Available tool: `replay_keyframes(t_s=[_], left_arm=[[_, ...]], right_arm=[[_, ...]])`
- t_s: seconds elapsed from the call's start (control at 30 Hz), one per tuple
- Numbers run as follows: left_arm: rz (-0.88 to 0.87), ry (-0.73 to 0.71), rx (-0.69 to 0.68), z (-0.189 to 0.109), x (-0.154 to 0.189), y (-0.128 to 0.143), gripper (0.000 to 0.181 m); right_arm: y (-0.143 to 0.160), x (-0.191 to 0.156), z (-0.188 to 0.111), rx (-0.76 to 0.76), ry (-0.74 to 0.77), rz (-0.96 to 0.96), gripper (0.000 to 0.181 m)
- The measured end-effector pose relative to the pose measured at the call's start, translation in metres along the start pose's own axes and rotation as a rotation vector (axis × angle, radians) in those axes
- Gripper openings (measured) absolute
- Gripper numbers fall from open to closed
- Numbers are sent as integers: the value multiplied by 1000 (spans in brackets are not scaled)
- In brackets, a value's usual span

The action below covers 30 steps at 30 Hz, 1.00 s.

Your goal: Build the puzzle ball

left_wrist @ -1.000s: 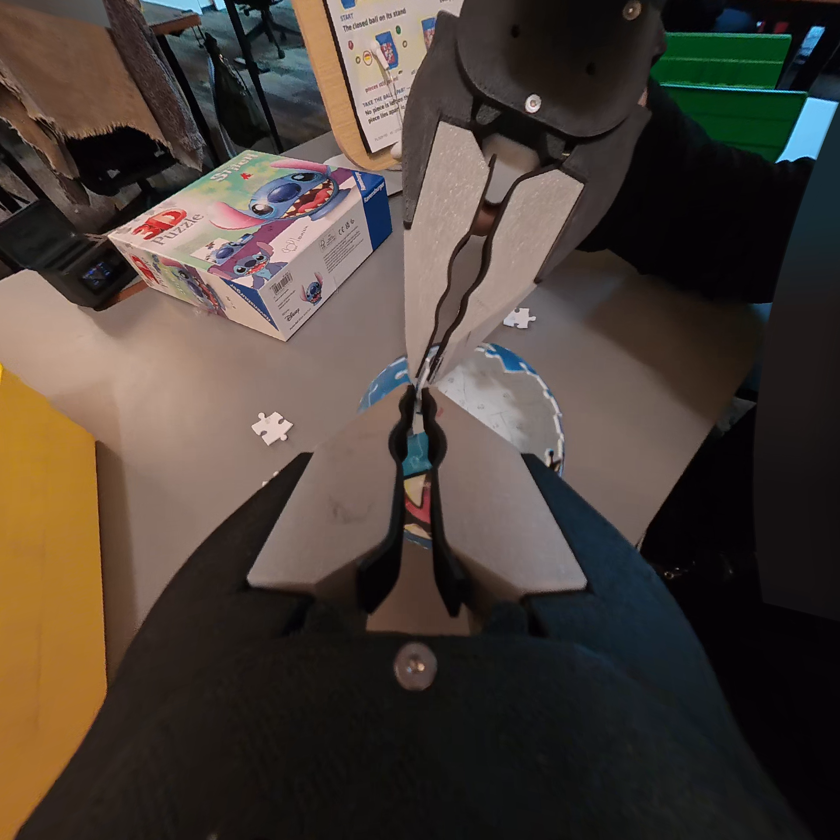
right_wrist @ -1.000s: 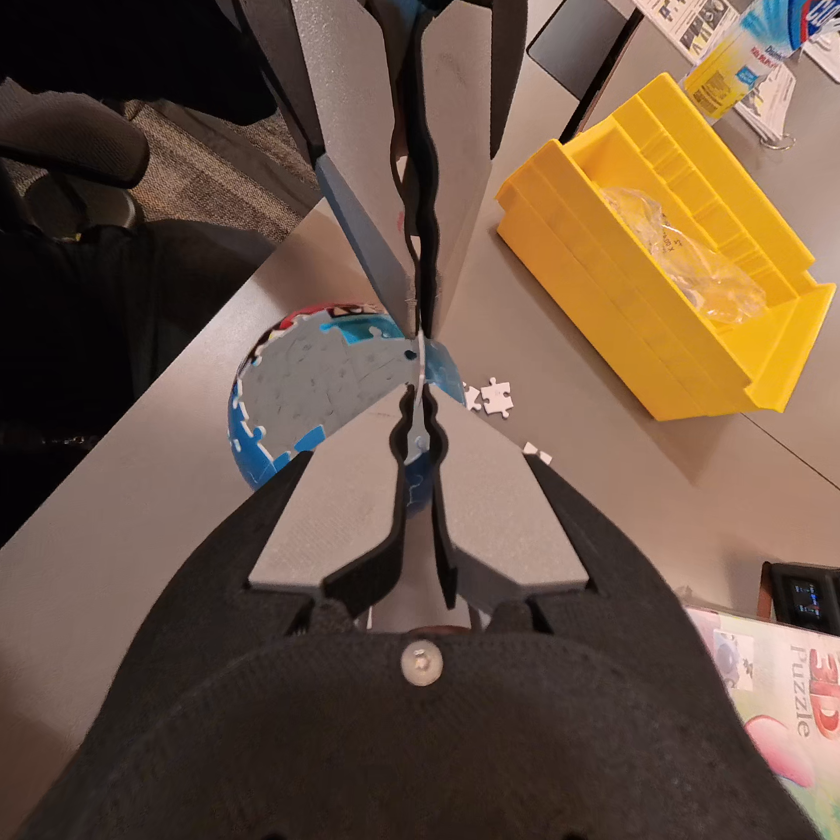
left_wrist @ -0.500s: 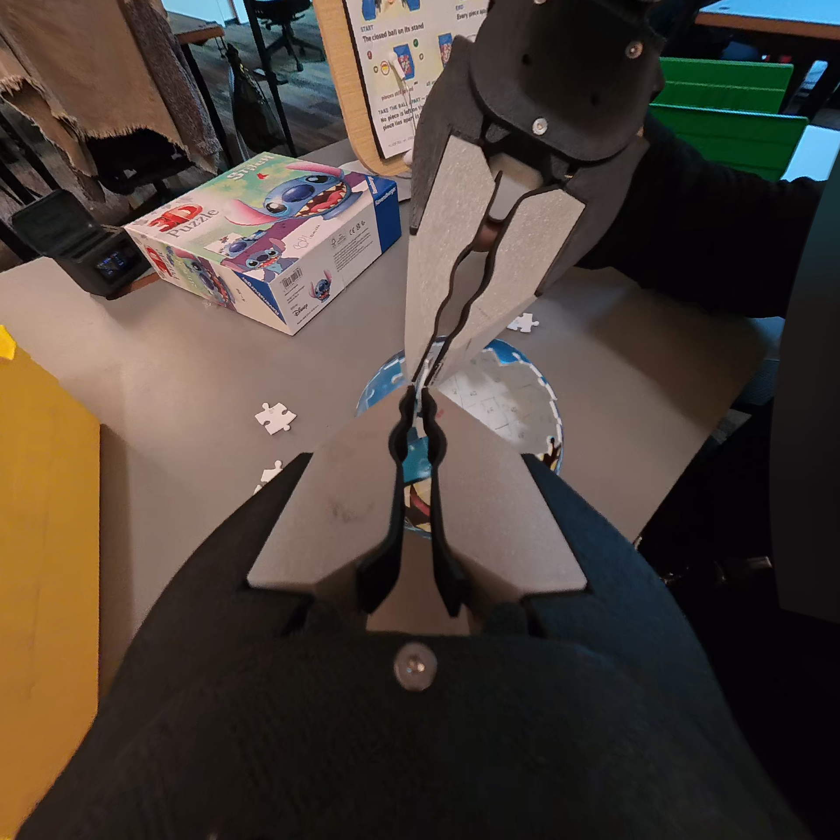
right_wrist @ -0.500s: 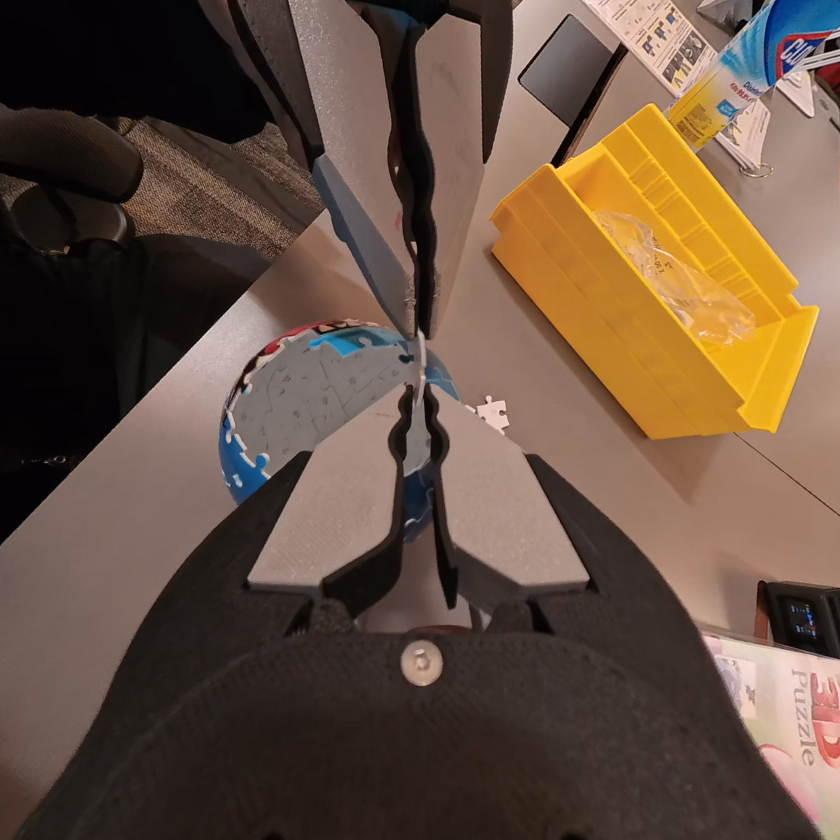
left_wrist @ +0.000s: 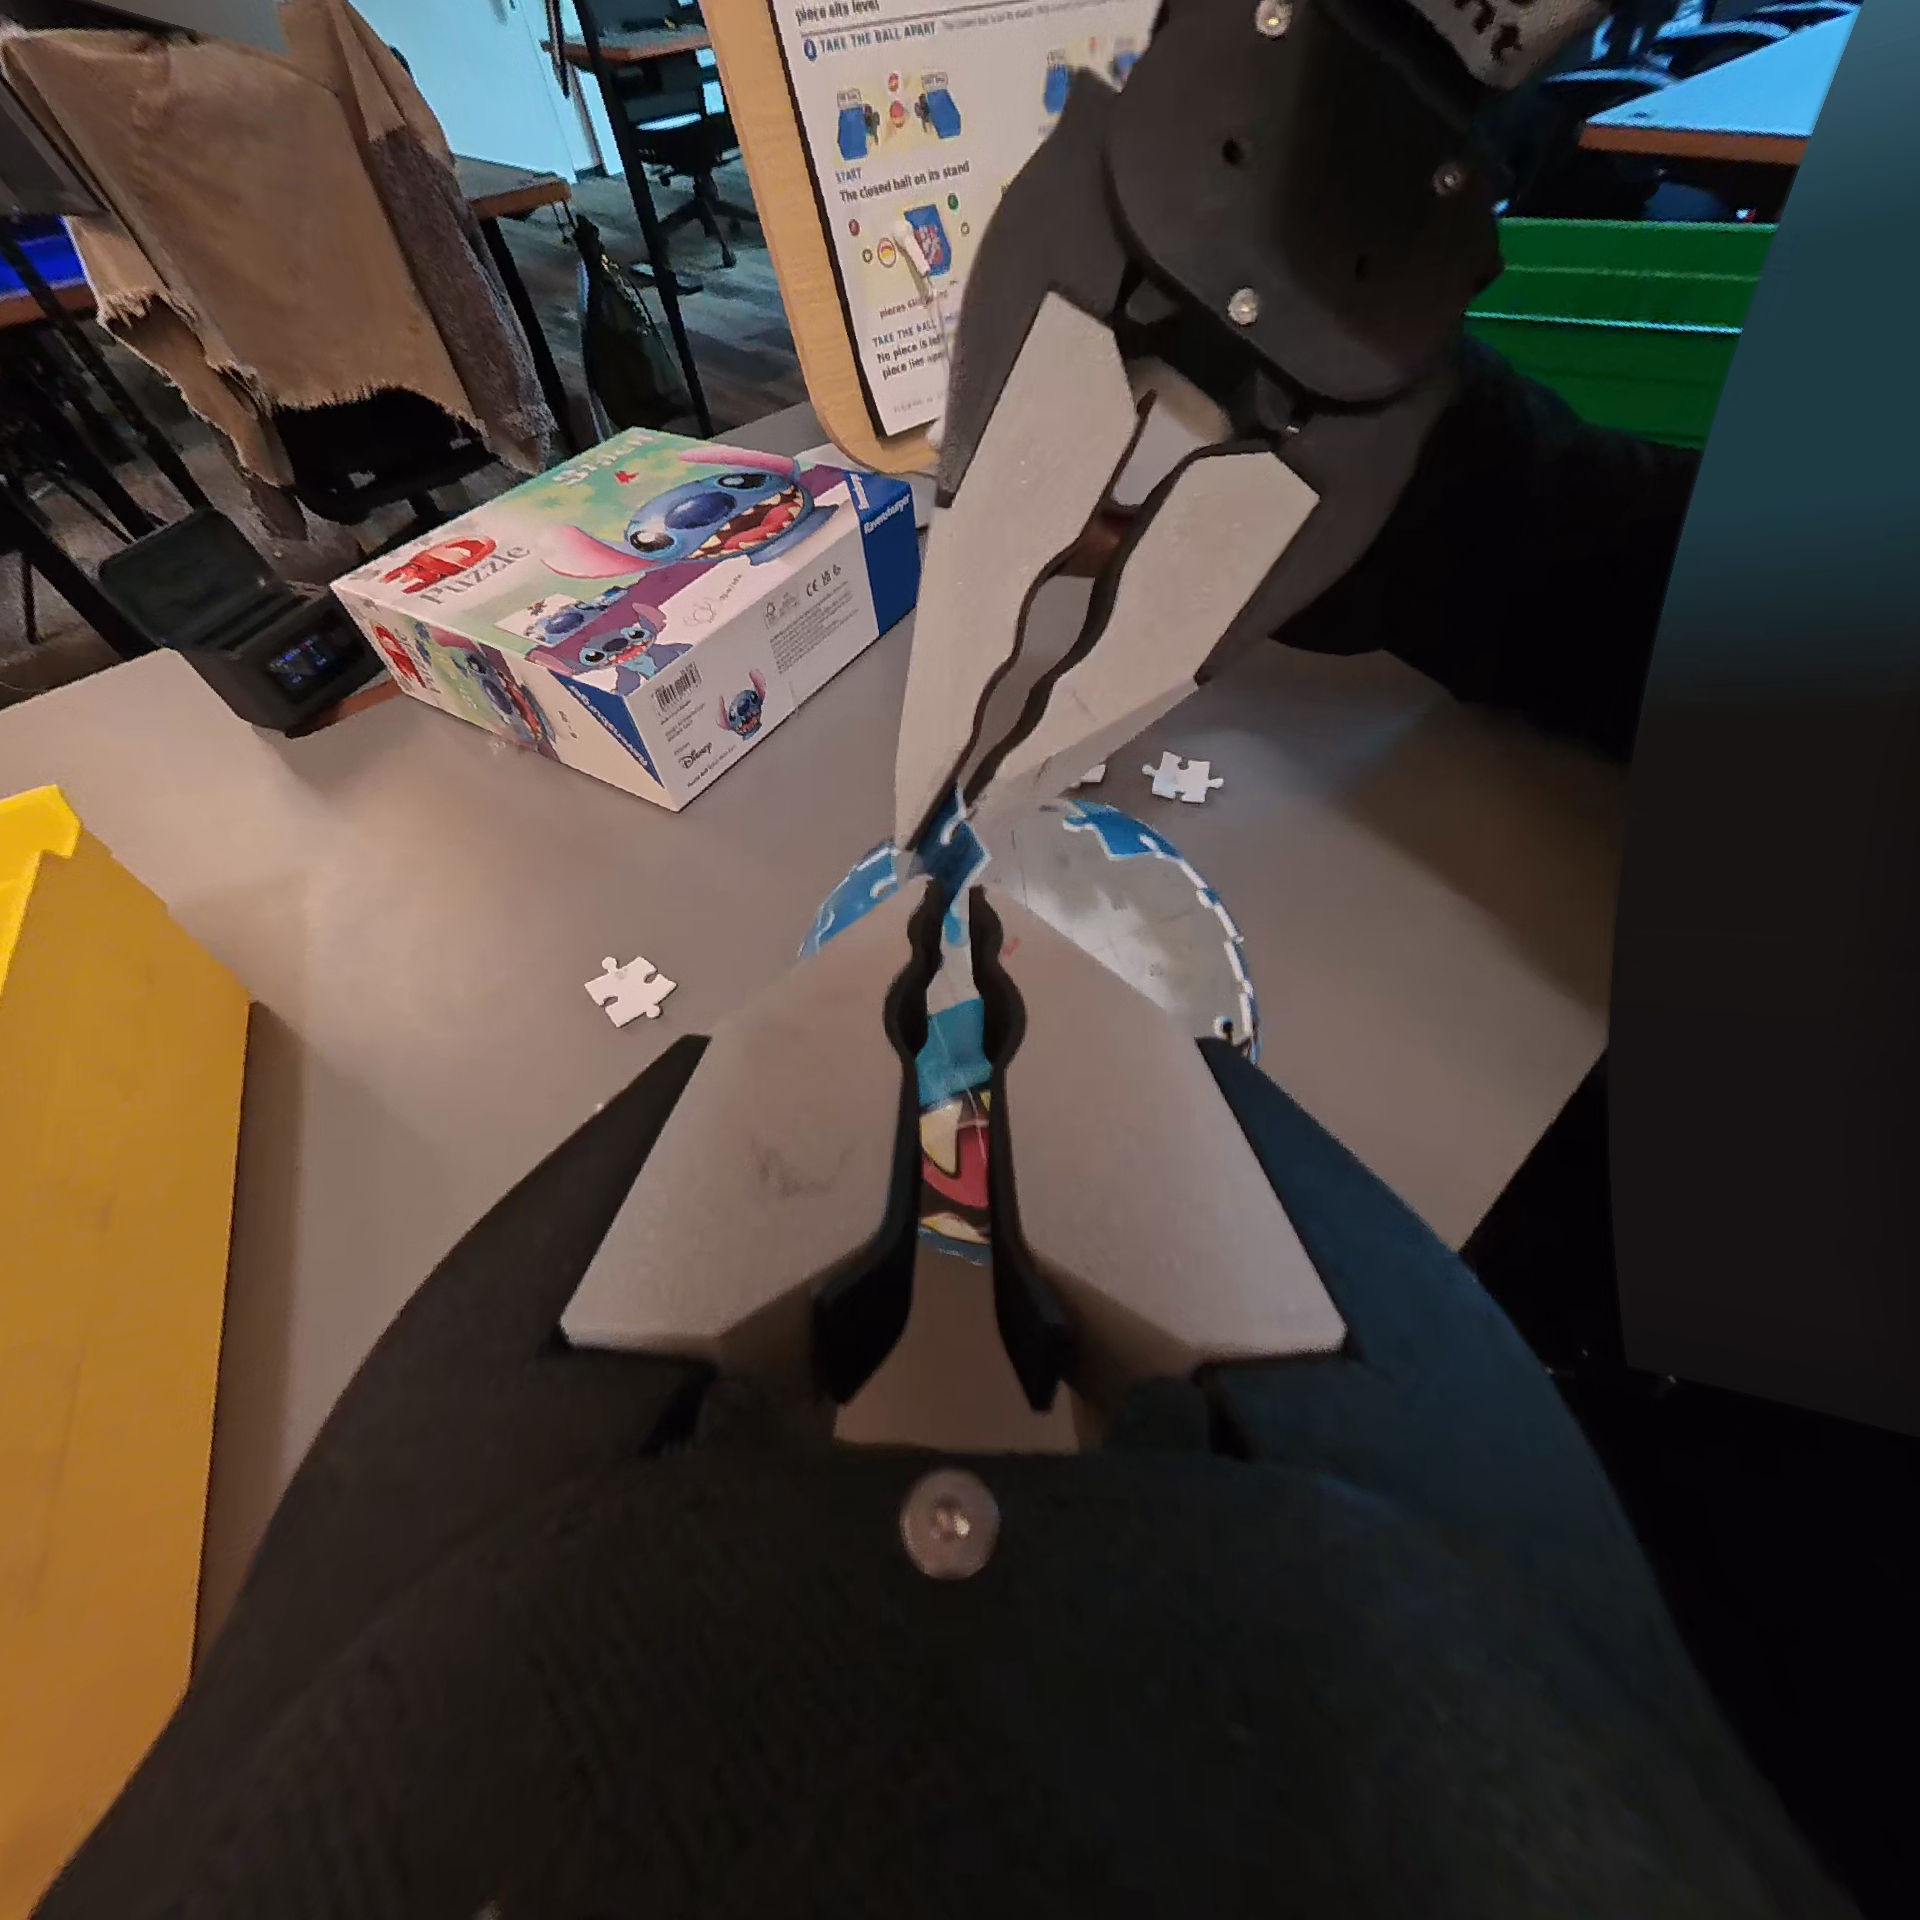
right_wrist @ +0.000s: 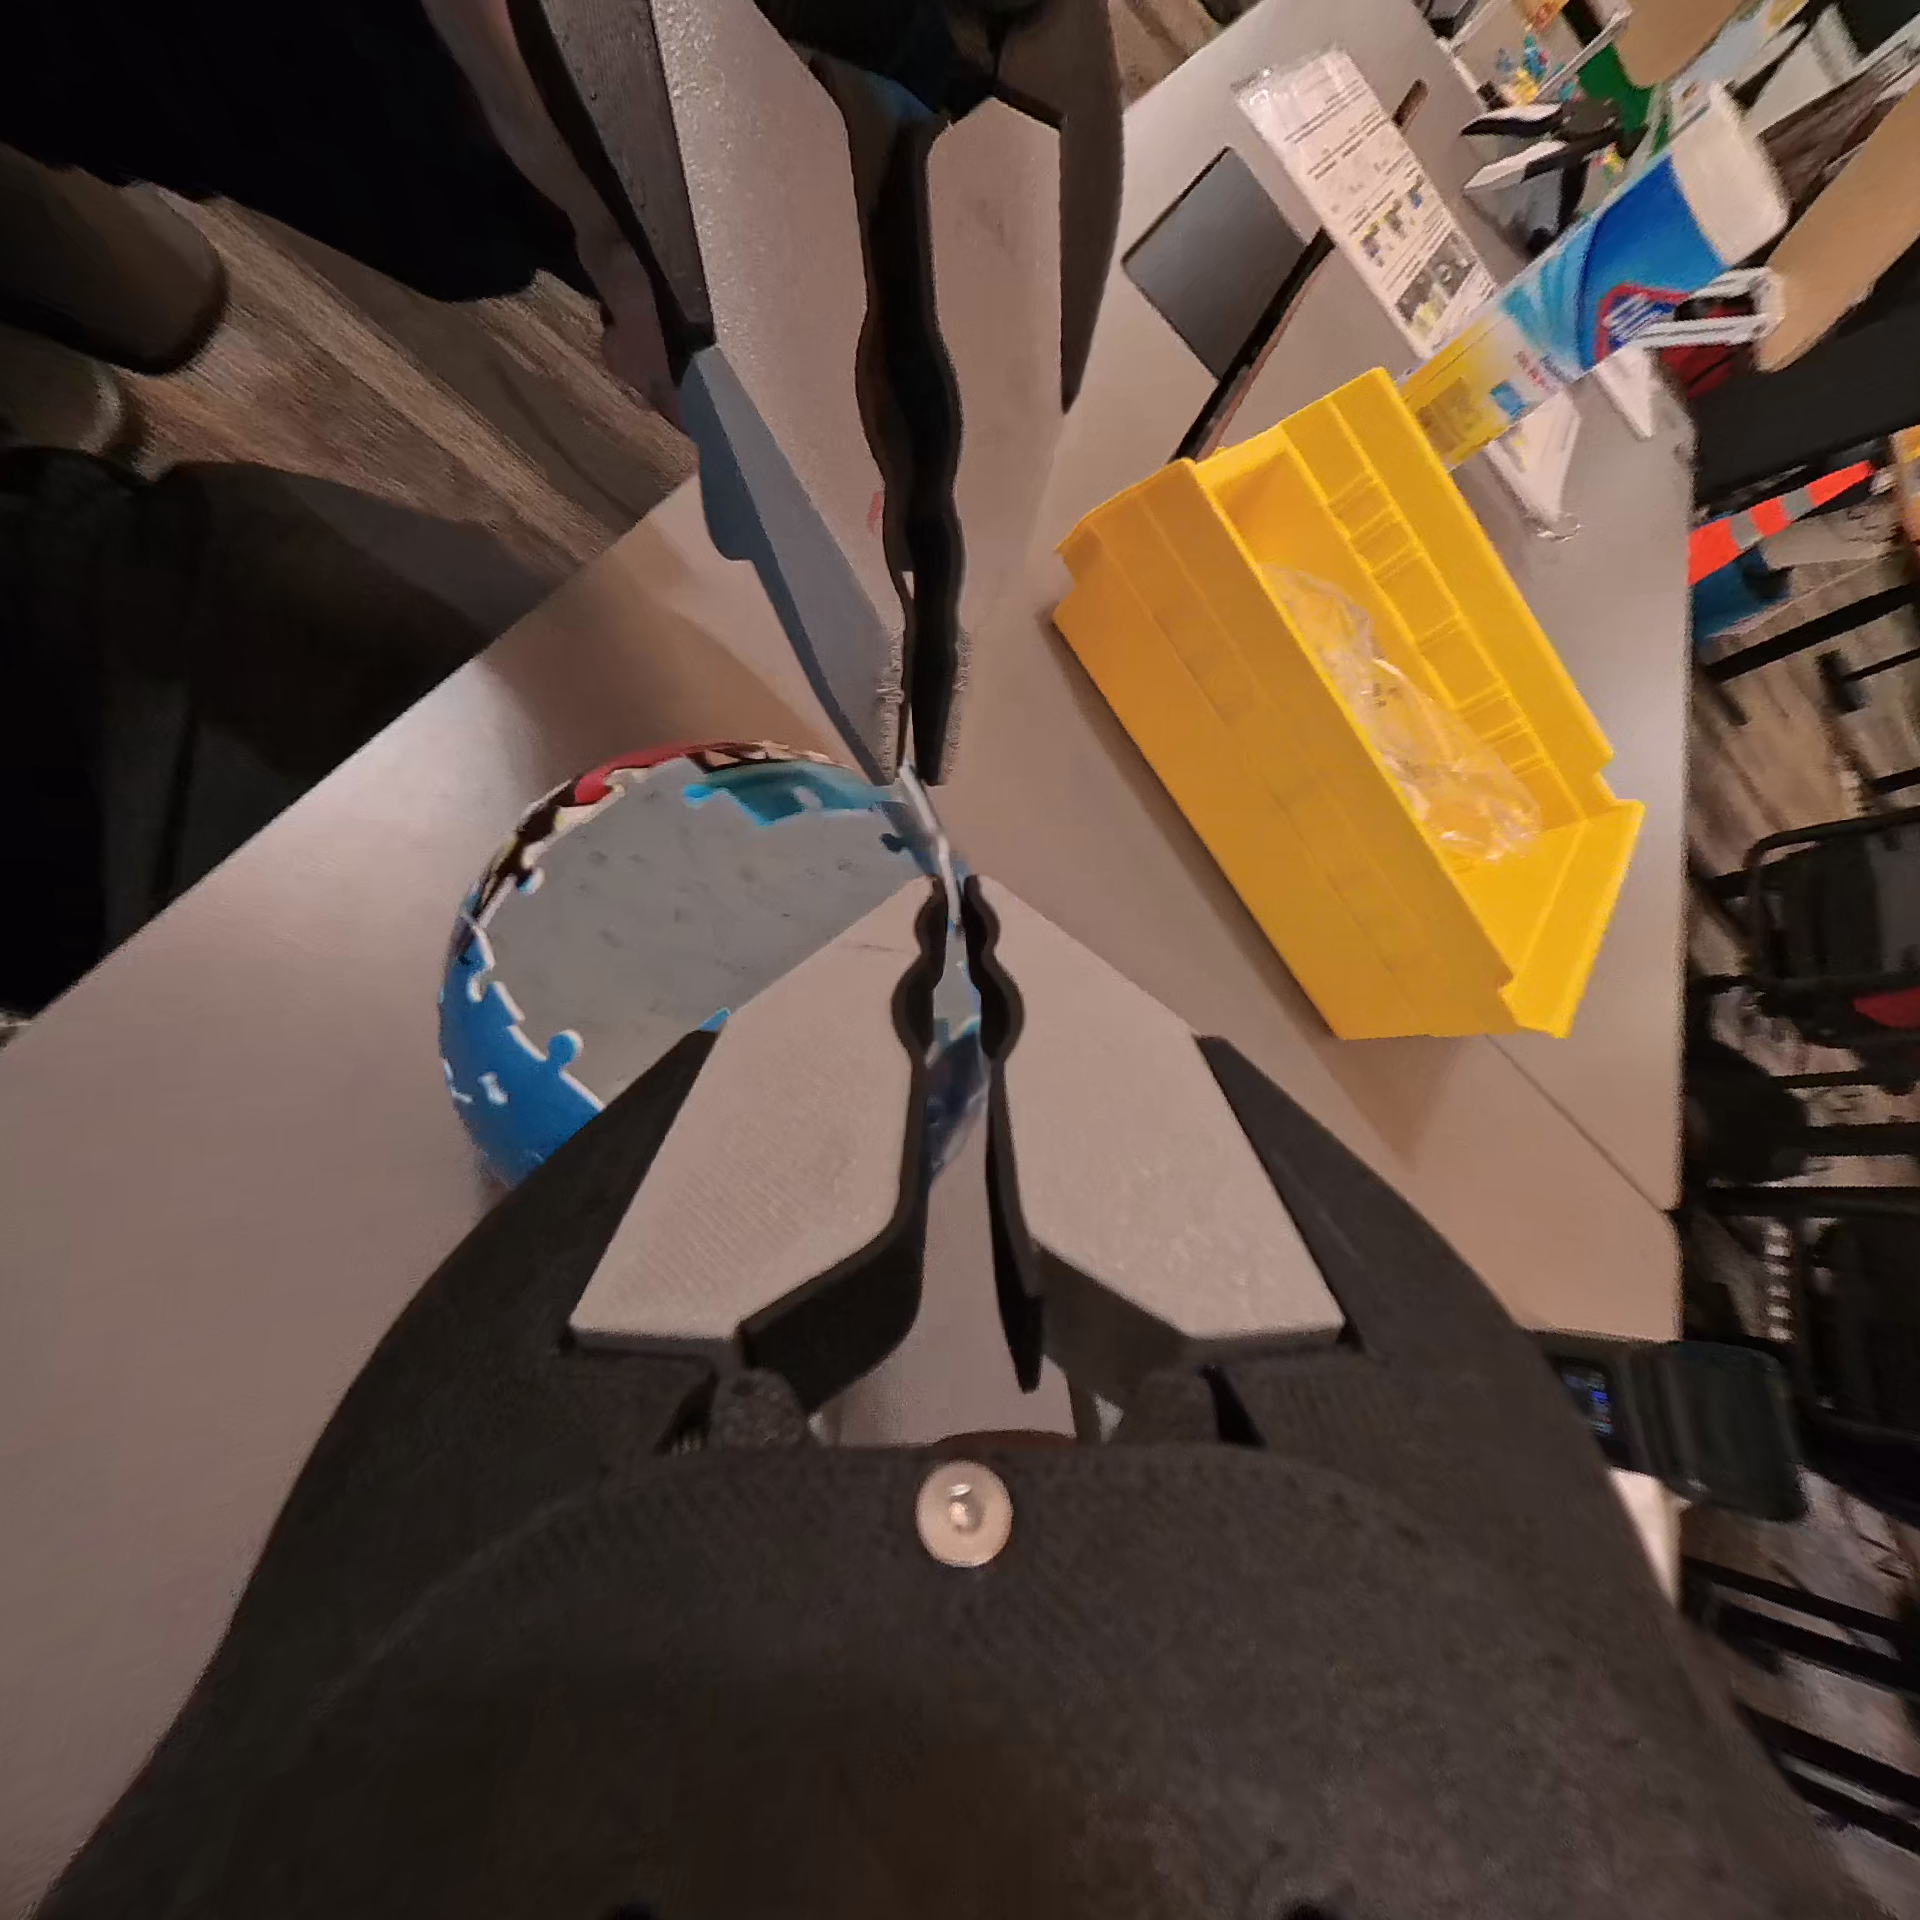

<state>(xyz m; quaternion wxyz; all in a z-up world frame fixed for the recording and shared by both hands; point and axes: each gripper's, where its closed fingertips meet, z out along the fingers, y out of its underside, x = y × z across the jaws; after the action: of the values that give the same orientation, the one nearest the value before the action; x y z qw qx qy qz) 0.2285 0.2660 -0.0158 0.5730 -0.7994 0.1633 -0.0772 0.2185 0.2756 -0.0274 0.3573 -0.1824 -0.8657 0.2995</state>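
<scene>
Since the earlier frames the left wrist view has swung, so the printed cardboard puzzle box (left_wrist: 644,613) sits nearer its middle, and a blue face shows between the tips where only a white edge showed. The two loose white pieces once beside the ball have gone from the right wrist view.

At the left edge of the left wrist view, the yellow plastic bin (left_wrist: 104,1143) is cut off; the right wrist view shows it whole, with a clear crumpled bag (right_wrist: 1403,717) inside. A loose white jigsaw piece (left_wrist: 629,989) lies on the grey table (left_wrist: 416,883). The left gripper (left_wrist: 953,902) meets the right gripper (left_wrist: 940,826) tip to tip above the half-built blue puzzle ball (left_wrist: 1122,914), an open shell resting on the table with its grey inside up. The right gripper pinches a small blue puzzle piece (left_wrist: 951,847). The left gripper's fingers are nearly together, a thin slit between them; whether they grip anything is unclear. Both grippers hide much of the ball's rim, and the right wrist view is blurred.
</scene>
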Motion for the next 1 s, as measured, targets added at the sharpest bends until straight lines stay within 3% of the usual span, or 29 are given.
replay_keyframes(t_s=[0.17,0.27,0.33,0.5,0.73,1.0], left_arm=[[0,22,-9,3,5,5,15],[49,-22,-20,4,6,4,20],[93,-57,-31,5,4,3,8],[118,-119,-18,5,-2,-4,1],[7,-86,113,8,0,-15,0],[-10,-89,129,10,2,-14,0]], right_arm=[[3,-4,-1,-67,23,-124,0],[-1,-7,0,-51,-33,-99,0],[-6,-9,-1,-20,-89,-81,0],[-8,-3,-4,-11,-105,-81,0],[-12,1,-17,53,-67,-53,3],[-23,2,-23,125,-59,-12,0]])
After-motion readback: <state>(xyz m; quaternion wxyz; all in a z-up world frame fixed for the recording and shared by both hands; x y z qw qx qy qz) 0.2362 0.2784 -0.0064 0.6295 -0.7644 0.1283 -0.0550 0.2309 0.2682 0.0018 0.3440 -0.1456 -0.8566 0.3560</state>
